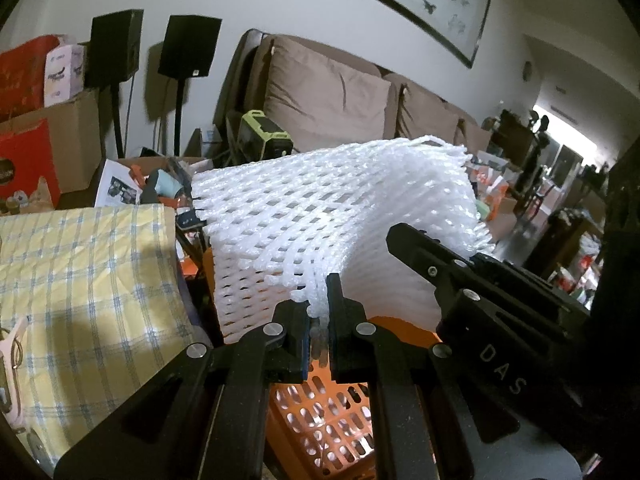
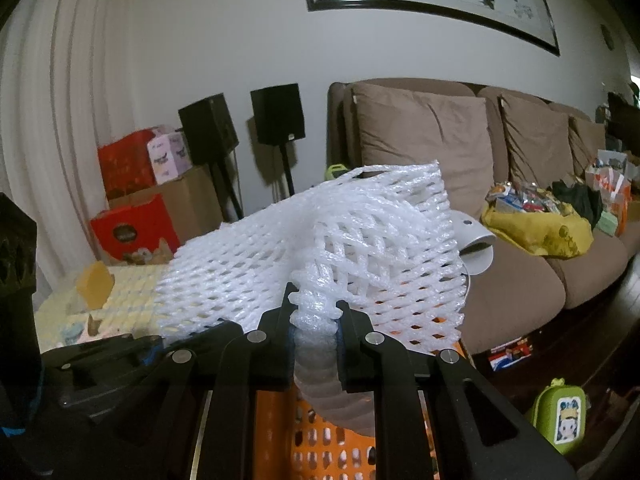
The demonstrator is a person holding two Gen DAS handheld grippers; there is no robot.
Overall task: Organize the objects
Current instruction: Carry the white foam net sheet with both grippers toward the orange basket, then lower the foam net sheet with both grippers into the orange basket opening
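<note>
A stack of white foam netting hangs in the air between both grippers. My left gripper is shut on its near edge, the foam pinched thin between the pads. My right gripper is shut on a bunched corner of the same white foam netting, which spreads away to the left and ahead. In the left wrist view the other gripper's black body reaches in from the right against the foam. An orange perforated basket sits directly below; in the right wrist view the orange basket lies under the jaws.
A yellow checked cloth covers a surface at the left. A brown sofa runs behind, with a yellow bag of items on it. Cardboard and red boxes and two black speakers stand at the back left. A green bag lies on the floor.
</note>
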